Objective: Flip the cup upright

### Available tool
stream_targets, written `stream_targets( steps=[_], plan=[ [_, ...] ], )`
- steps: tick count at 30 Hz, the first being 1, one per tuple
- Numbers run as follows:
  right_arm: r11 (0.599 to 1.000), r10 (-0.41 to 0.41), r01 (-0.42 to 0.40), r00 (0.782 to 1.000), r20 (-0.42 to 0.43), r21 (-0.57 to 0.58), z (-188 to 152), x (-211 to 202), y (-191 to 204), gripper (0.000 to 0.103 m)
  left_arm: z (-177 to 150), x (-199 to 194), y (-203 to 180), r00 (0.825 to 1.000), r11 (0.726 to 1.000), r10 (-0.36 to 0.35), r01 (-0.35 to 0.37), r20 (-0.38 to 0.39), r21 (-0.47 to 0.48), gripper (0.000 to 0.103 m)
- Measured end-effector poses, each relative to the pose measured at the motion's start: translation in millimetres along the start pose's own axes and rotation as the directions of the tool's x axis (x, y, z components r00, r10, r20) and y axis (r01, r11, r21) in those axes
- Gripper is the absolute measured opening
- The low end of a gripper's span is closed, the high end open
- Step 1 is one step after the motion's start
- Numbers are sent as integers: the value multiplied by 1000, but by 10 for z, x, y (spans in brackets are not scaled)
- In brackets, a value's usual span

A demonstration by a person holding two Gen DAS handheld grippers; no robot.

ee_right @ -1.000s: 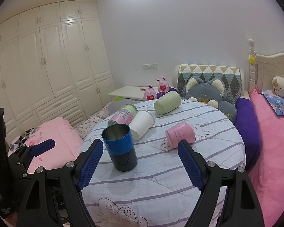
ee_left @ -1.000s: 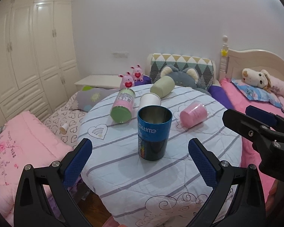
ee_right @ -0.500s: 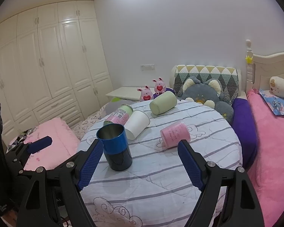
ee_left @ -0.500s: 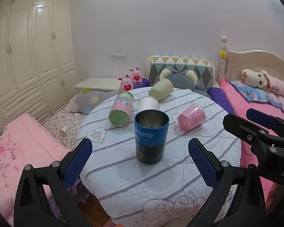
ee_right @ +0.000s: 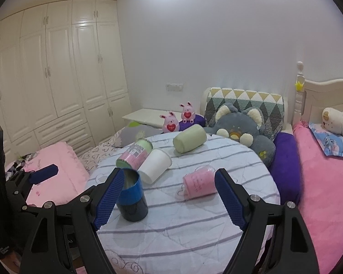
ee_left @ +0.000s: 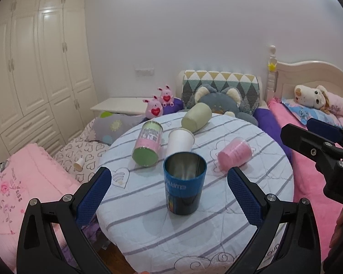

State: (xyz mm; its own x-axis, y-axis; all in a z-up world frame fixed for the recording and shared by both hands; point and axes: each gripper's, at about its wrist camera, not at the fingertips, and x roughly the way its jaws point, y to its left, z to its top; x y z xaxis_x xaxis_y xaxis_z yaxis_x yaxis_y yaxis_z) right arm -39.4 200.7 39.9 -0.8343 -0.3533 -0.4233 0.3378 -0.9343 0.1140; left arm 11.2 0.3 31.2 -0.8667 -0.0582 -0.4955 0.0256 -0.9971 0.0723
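In a bedroom with cream wardrobes [ee_left: 34, 68] at left, the round worktop [ee_left: 217, 228] wears striped quilted cloth, where a blue metal cup [ee_left: 184, 186] stands upright before four fallen cups, between the wide-open left gripper [ee_left: 169, 190] and wide-open right gripper [ee_right: 169, 196].

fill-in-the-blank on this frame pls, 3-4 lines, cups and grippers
The blue cup stands ____ on the striped tablecloth.
The number of cups lying on their sides on the table is ____.
The pink cup lies on the ____ side of the blue cup in both views.
The left gripper and the right gripper are both ____ and hold nothing.

Missing words: upright; four; right; open
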Motion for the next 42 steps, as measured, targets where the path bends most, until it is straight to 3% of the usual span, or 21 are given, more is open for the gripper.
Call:
stream_targets(
  steps=[12,42],
  plan=[
    [1000,-12,12,1000,-12,0,53,81,3,82,94,75,5,1000,1000,-25,25,-5,-13,102],
    [1000,-20,20,999,-51,2,3,203,-15,82,42,222,-39,1000,1000,19,-19,-24,11,103]
  ],
)
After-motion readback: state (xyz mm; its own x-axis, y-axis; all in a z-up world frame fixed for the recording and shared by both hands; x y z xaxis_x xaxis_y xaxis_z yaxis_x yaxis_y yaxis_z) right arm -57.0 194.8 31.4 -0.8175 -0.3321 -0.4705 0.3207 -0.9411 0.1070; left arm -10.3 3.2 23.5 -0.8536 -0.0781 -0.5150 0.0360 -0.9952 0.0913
